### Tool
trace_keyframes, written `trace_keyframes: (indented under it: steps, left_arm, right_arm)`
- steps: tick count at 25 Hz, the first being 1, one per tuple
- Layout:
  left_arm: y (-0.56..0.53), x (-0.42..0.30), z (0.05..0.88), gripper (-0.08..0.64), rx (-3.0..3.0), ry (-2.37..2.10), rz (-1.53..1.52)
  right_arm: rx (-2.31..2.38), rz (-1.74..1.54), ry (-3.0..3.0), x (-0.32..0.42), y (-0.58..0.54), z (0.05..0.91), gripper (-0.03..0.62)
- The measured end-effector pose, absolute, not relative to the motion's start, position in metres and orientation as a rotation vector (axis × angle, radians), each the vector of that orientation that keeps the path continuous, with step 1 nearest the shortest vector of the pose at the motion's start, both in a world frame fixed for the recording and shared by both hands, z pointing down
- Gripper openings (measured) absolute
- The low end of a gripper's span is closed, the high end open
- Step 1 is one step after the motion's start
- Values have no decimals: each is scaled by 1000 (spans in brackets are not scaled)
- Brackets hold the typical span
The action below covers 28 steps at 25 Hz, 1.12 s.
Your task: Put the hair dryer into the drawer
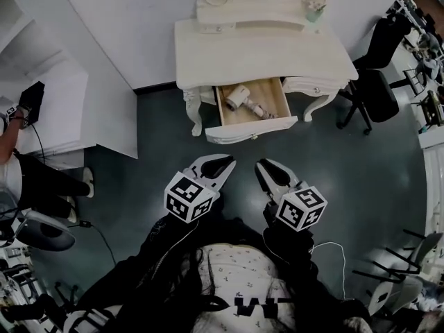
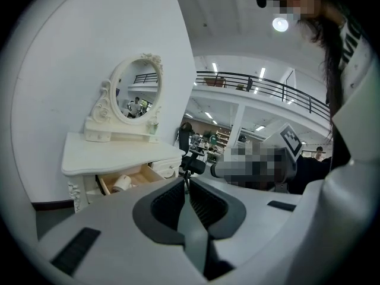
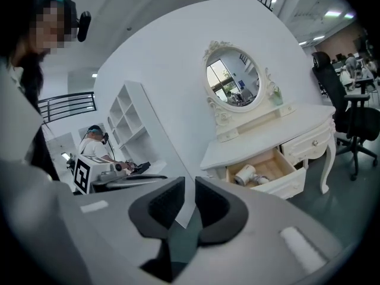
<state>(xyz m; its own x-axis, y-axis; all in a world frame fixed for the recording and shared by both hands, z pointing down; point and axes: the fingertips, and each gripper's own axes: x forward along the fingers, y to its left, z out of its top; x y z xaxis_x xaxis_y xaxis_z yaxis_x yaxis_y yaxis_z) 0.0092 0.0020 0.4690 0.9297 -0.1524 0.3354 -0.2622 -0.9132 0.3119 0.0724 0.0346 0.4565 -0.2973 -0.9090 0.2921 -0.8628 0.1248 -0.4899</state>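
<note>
At the fingers, close to our body, the left gripper [image 1: 216,164] has its pads closed together and carries nothing. The right gripper [image 1: 269,166] sits just beside it. Its pads are drawn in to a thin slit, effectively closed, and nothing lies between them. Both grippers point forward toward the furniture.

Ahead of the fingertips we see a stretch of dark floor [image 1: 159,137], so both grippers stand well apart from the work.

Beyond the floor, the drawer [image 1: 251,129] of the dressing table [image 1: 208,54] stands pulled out, directly ahead of the gap between the two grippers. The hair dryer [image 1: 239,99] lies flat on the drawer bottom, toward the side of the left fingers.

- Orientation: the long axis runs across the drawer, roughly parallel to the drawer front and across the line the fingers point along.
- Head: the thick barrel end lies on the left-finger side.
- Handle: it trails toward the right-finger side and slants slightly toward the drawer front.
- Outlet: we cannot tell which face of the barrel is the outlet.

We judge the placement complete, since the dryer rests inside and neither gripper touches it. The task names no further step. Only closing the open drawer could follow.

Farthest from the fingers, the oval mirror [image 3: 233,82] stands on the table top.
</note>
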Motion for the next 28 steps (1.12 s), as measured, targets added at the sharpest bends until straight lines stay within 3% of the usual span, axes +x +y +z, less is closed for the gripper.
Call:
trace_keyframes:
  steps: [11,28]
  left_arm:
    - [109,27,468,26,2733,-375,445]
    - [186,-23,462,26,2705,-622,383]
  right_arm:
    - [-1787,-905,2350,93,142,462,63]
    - [-1537,-884,2588,33,209,468,64]
